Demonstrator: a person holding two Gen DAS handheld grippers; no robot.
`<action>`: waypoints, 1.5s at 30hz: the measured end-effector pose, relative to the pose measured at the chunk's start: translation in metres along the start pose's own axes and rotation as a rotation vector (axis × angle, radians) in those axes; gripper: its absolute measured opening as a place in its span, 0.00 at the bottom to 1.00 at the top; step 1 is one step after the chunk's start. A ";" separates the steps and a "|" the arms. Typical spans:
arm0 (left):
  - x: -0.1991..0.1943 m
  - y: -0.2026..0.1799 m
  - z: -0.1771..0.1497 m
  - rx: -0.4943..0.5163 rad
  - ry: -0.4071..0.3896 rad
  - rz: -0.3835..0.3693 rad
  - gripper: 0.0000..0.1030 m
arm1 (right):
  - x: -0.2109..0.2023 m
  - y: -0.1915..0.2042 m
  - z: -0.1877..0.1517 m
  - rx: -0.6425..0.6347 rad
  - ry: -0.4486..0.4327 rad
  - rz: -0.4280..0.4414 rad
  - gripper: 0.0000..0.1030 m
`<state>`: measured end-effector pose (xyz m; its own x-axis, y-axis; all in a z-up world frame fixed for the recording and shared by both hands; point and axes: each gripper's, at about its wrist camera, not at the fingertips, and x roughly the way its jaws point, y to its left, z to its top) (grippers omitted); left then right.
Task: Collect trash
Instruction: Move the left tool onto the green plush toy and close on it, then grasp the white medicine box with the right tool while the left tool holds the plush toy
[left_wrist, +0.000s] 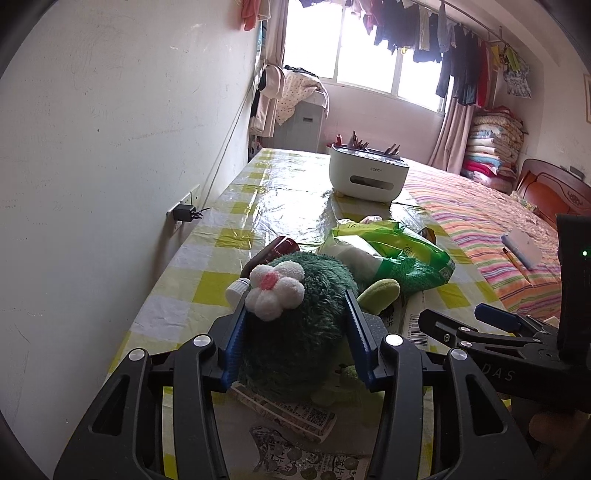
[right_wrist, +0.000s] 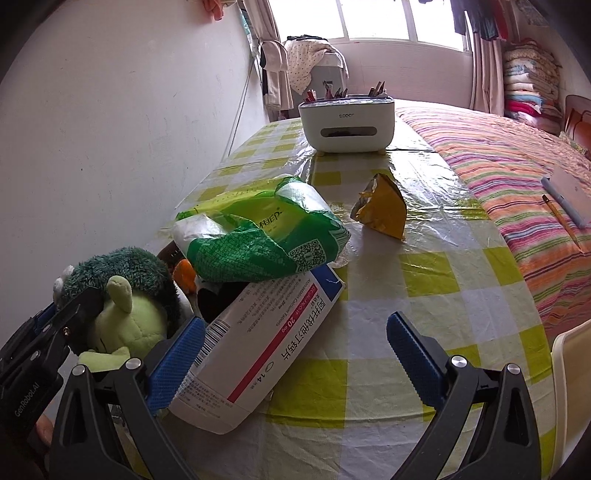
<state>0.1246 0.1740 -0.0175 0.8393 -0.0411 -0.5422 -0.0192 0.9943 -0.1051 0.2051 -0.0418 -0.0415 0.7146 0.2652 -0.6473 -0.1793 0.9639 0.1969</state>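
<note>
My left gripper (left_wrist: 295, 306) is shut on a green plush toy (left_wrist: 299, 317) with a white flower; the toy also shows in the right wrist view (right_wrist: 129, 295). My right gripper (right_wrist: 295, 332) is open, its left finger beside a white medicine box (right_wrist: 255, 347) lying tilted on the checked table (right_wrist: 424, 280). A green plastic bag (right_wrist: 258, 236) lies on the box's far end and shows in the left wrist view (left_wrist: 391, 254). A crumpled yellow wrapper (right_wrist: 382, 210) sits farther back. Printed paper scraps (left_wrist: 295, 417) lie under the left gripper.
A white organiser box (right_wrist: 345, 123) with pens stands at the table's far end. A striped bed (right_wrist: 517, 177) with a pencil and notebook runs along the right. The wall with a socket (left_wrist: 184, 212) is on the left. A small white bottle (left_wrist: 236, 290) and a red can (left_wrist: 284, 247) lie behind the toy.
</note>
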 end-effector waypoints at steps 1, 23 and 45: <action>-0.002 0.003 0.000 -0.005 -0.005 0.005 0.45 | 0.002 0.000 0.000 0.005 0.008 0.003 0.93; -0.010 0.010 0.004 -0.024 -0.039 0.039 0.46 | 0.011 0.025 -0.006 -0.072 0.048 0.147 0.43; -0.006 -0.002 -0.001 0.013 -0.032 0.036 0.47 | -0.009 -0.021 -0.006 -0.093 0.006 0.010 0.19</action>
<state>0.1191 0.1723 -0.0147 0.8553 -0.0018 -0.5181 -0.0434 0.9962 -0.0751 0.1983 -0.0642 -0.0440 0.7087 0.2749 -0.6498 -0.2487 0.9592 0.1346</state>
